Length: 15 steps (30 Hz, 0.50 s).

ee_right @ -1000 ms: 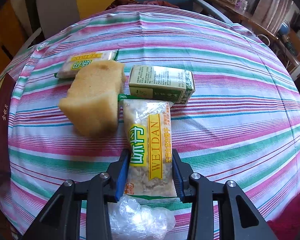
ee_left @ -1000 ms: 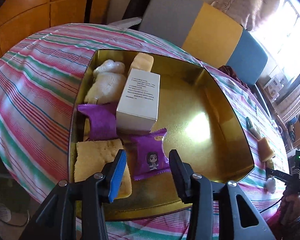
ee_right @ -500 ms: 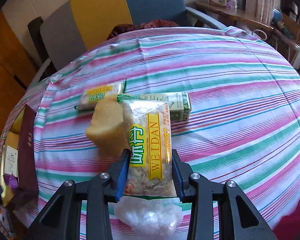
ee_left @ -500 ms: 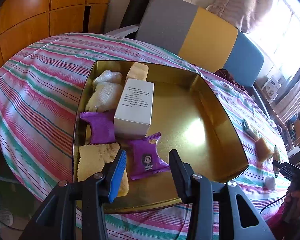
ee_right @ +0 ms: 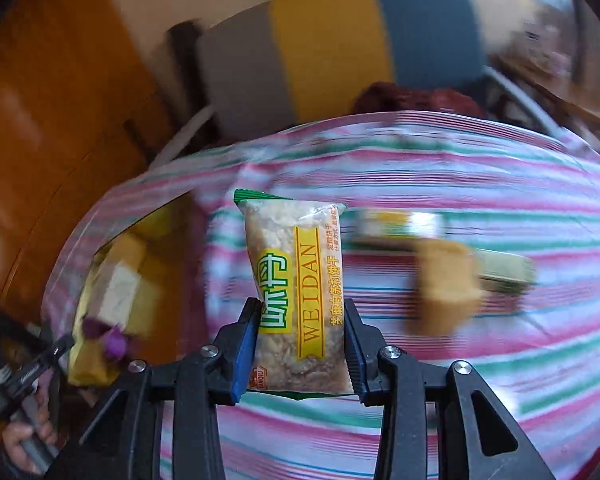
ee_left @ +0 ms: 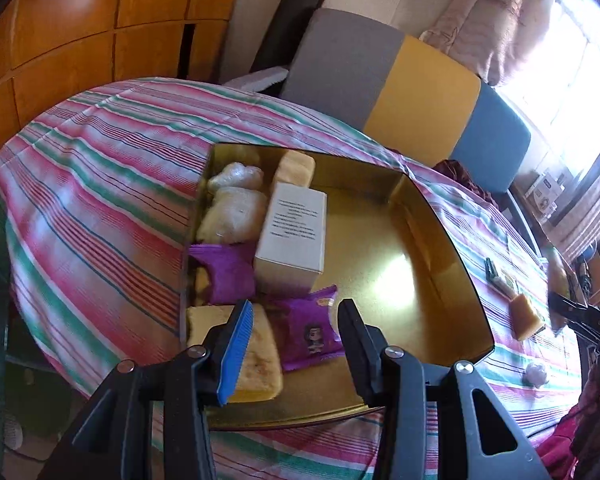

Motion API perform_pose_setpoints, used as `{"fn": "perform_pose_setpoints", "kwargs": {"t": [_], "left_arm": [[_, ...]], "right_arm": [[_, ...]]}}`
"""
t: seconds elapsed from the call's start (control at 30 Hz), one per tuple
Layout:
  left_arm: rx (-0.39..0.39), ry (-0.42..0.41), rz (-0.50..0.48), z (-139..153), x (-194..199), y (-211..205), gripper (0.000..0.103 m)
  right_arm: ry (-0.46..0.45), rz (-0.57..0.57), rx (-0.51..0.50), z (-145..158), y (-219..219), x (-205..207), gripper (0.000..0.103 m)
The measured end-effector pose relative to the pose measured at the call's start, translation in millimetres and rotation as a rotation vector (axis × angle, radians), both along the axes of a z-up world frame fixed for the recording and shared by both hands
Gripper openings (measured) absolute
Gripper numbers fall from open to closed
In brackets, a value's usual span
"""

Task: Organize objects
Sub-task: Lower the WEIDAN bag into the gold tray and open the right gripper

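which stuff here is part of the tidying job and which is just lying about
Part of the job:
WEIDAN snack packet in the right gripper
gold tin, partly packed
white box and purple packets inside it
sponge and green carton on the cloth

Just lying about:
striped tablecloth
colour-block chair
wooden cabinet

The tin is shiny gold metal, mirror-bright inside. The tablecloth is matt striped woven cloth. The snack packet is glossy clear plastic. The box is smooth matt card. The cabinet is polished wood.
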<state>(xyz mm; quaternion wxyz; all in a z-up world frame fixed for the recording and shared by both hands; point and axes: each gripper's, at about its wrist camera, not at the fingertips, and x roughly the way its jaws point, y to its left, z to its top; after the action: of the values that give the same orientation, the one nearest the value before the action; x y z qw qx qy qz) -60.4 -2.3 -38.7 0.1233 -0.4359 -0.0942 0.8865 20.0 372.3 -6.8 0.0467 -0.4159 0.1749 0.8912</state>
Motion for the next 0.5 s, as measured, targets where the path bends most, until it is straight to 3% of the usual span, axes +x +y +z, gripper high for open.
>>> {"fn": "perform_pose_setpoints", "kwargs": {"t": [0.23, 0.5], "left_arm": [[-0.025, 0.018, 0.056, -1, 6, -29, 0.044], [-0.047, 0.016, 0.114, -3, 4, -44, 0.044]], "right_arm": [[-0.032, 0.270, 0.027, -6, -129, -63, 0.040], [-0.188, 0.343, 0.073, -50, -192, -105, 0.040]]}}
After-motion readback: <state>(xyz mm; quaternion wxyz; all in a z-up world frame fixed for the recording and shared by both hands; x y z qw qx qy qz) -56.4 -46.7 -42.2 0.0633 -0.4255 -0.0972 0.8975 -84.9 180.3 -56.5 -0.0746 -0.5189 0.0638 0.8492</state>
